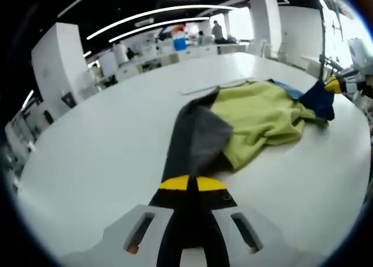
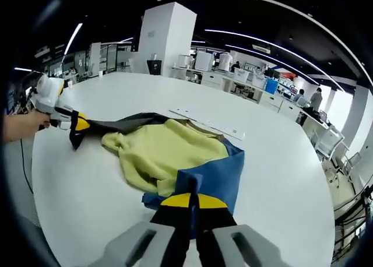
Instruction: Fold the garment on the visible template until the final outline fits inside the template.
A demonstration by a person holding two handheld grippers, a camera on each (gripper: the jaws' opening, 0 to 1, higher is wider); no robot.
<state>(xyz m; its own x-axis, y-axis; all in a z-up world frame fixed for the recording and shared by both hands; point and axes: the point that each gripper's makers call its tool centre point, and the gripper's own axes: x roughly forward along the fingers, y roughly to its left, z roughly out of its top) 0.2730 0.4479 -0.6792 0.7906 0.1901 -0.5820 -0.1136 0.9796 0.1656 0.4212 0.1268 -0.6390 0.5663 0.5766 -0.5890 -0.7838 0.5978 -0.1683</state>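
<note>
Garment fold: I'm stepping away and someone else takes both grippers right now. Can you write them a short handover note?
Left gripper: shut on the grey part of the garment.
Right gripper: shut on the blue part of the garment.
The garment, yellow-green with grey and blue parts, lies bunched and wrinkled on the white table, held at opposite ends. A thin white strip lies on the table just beyond it.
Done: both ends gripped.
Left: no neat fold shows yet; spread it flat, then fold it to fit the template.
</note>
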